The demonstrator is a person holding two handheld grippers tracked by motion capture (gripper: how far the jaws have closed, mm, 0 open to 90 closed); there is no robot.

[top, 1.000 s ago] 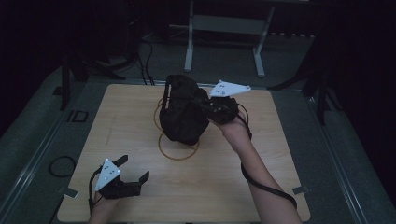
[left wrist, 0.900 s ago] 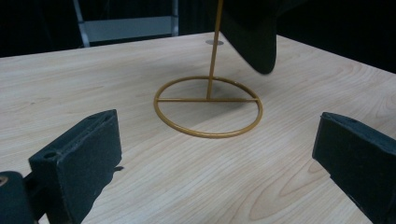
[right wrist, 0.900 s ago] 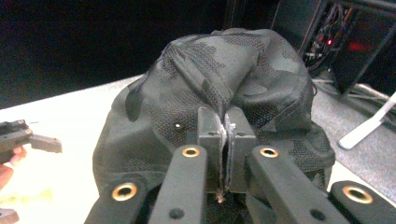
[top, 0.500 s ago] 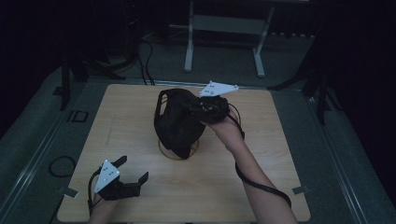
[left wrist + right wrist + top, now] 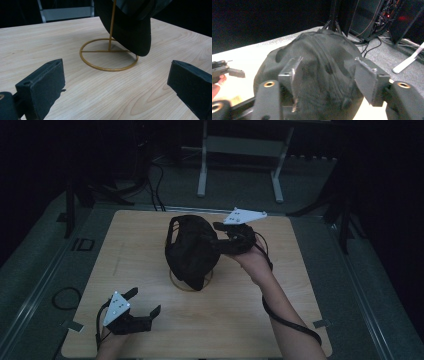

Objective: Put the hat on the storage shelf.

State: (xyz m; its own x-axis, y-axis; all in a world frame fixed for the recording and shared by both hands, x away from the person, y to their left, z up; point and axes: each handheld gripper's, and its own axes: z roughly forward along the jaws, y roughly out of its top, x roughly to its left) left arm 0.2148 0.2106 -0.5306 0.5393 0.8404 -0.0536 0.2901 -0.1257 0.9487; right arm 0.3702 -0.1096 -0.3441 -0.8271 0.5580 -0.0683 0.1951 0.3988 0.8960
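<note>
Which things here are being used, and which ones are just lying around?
In use:
black cap
gold wire stand
right claw, at the cap with its jaws either side of the fabric
left claw, open, waiting near the table's front

Just lying around:
white frame on the floor behind
cables on the floor

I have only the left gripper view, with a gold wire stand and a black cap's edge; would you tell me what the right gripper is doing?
Observer: The right gripper is at the black cap, a jaw on either side of its crown.
Operator: Is it squeezing?
Observer: I cannot tell; the fabric bulges between jaws set well apart.
Operator: Where on the table is my own?
Observer: The left gripper sits by the table's near left corner, open, apart from the stand.
</note>
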